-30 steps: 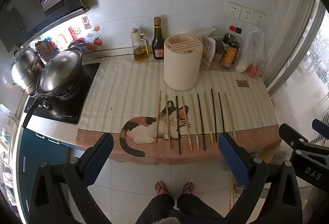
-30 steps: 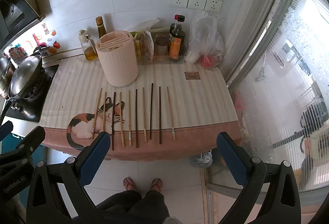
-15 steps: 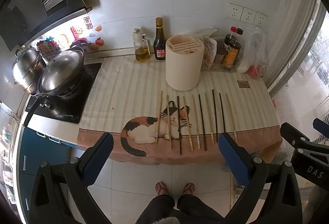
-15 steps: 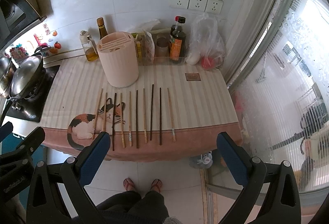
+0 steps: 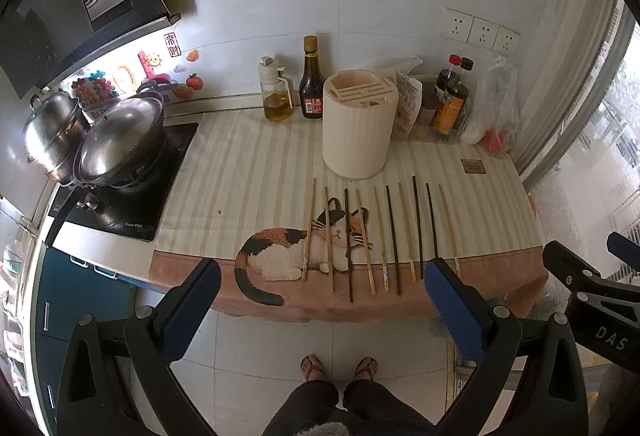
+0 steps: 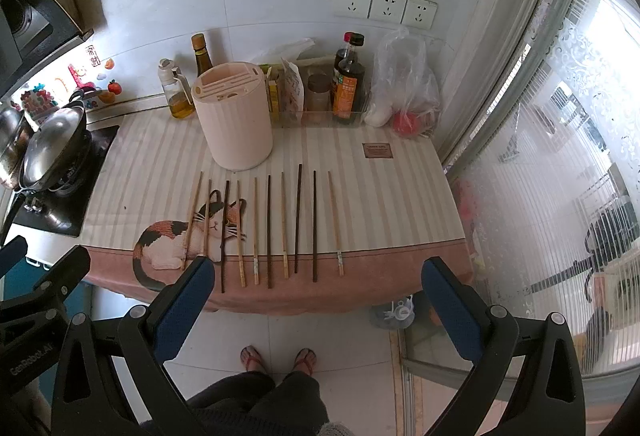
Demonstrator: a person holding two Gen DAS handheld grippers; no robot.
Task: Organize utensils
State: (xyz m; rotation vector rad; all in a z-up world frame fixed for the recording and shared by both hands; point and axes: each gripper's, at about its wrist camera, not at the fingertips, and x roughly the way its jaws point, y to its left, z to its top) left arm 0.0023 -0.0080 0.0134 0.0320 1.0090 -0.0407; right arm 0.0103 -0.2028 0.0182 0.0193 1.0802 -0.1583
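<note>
Left gripper (image 5: 320, 300): raised above floor, short of counter edge, fingers spread wide, nothing held. Right gripper (image 6: 316, 296): same pose, spread wide, nothing held.
Chopsticks (image 5: 380, 236): ten slim sticks, some pale wood, some dark, in parallel row on cloth (image 5: 248, 171) near front edge.
Holder (image 5: 358, 127): cream cylinder, slotted top, upright just behind row.
Cloth: striped, cat print.
Wok (image 5: 120, 139): steel lid, on stove.

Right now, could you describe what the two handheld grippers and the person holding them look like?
The left gripper and the right gripper look alike: black angular frames with silver bolts and blue pads on the fingers. White lettering marks their sides, "DAS" being readable on one. The person wears dark trousers and flip-flops.
</note>
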